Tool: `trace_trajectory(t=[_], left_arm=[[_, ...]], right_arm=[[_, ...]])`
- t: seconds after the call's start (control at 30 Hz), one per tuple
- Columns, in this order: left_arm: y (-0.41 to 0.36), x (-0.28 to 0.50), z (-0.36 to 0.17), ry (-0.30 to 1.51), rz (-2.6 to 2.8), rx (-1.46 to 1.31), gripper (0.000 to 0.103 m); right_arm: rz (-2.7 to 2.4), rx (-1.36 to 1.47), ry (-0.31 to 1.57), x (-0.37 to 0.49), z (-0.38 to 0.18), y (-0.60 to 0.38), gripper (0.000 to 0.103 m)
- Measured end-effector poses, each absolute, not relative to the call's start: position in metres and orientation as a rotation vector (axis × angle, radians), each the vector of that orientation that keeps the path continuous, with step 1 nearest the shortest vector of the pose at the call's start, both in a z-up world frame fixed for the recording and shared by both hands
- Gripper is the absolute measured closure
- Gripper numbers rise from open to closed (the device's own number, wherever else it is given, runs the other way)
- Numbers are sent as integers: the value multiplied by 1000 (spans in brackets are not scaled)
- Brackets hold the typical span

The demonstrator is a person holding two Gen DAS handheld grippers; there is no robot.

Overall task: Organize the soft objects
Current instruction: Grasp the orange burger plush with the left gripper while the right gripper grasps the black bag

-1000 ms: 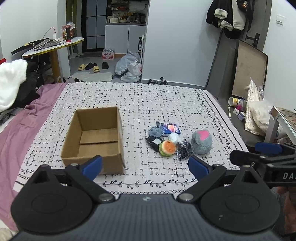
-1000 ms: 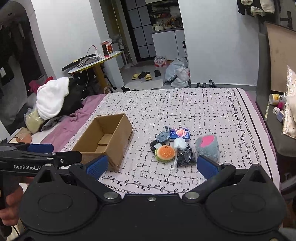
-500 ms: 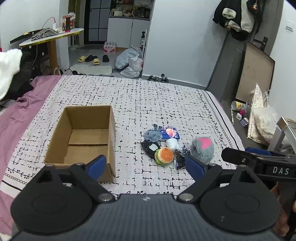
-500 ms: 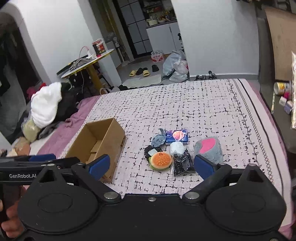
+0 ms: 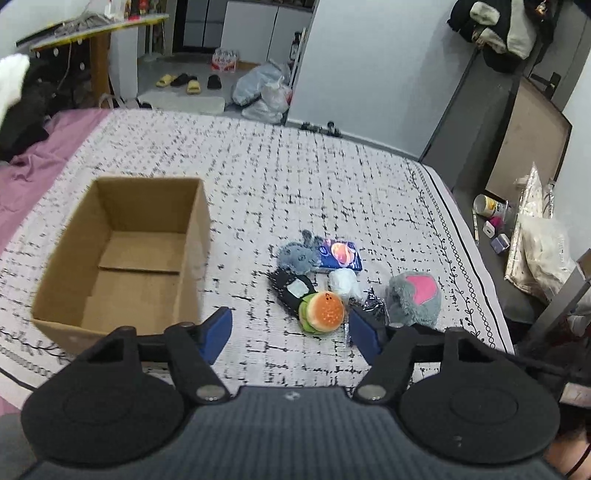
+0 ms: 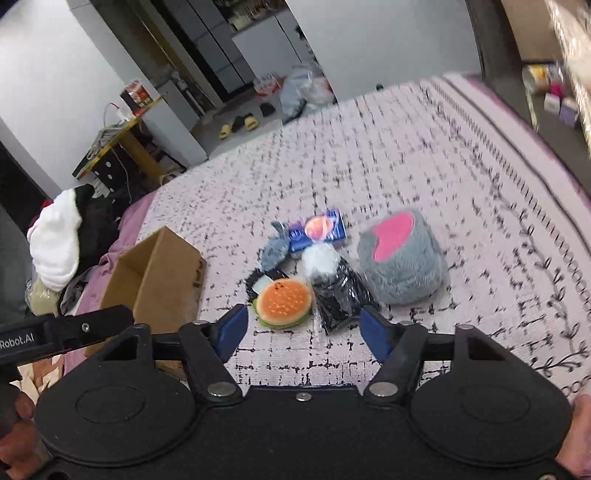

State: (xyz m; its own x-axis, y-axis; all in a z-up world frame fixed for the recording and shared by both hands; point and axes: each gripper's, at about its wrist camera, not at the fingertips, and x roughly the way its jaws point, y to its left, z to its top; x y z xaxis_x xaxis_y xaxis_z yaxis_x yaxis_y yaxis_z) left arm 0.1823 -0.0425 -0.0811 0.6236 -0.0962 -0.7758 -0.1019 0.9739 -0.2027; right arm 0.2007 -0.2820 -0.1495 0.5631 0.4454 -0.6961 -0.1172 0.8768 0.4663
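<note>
An open, empty cardboard box (image 5: pixel 122 254) (image 6: pixel 159 273) stands on the patterned bedspread (image 5: pixel 295 177). To its right lies a cluster of soft objects: a burger plush (image 5: pixel 323 312) (image 6: pixel 282 302), a grey and pink plush (image 5: pixel 413 295) (image 6: pixel 400 262), a small grey plush (image 5: pixel 299 254) (image 6: pixel 275 249), a blue packet (image 5: pixel 340 254) (image 6: pixel 319 230), a white wrapped item (image 5: pixel 343 282) (image 6: pixel 319 258) and a black bagged item (image 6: pixel 338 295). My left gripper (image 5: pixel 290 334) is open and empty, just before the burger. My right gripper (image 6: pixel 303 330) is open and empty, close above the burger and black bag.
A purple sheet (image 5: pixel 33 147) and a pile of white and dark clothes (image 6: pixel 62 243) lie left of the bedspread. The bed's right edge drops to a floor with boxes and bags (image 5: pixel 532 236). A yellow table (image 5: pixel 96 29) stands at the back left.
Both grippers have moved forward and down toward the cluster of soft objects, which now looks larger. Both have stayed open and empty.
</note>
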Motion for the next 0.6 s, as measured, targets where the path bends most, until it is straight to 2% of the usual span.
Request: trace_trajectory(t=[0.1, 0.47, 0.6], left_arm=[[-48, 195, -91, 927, -7, -232, 35], [-53, 243, -137, 1054, -19, -268, 35], [-55, 258, -152, 1093, -27, -286, 42]], right_arm=[[337, 401, 960, 210, -163, -281, 45], [312, 395, 1022, 235, -191, -277, 46], [311, 355, 1037, 242, -198, -270, 46]])
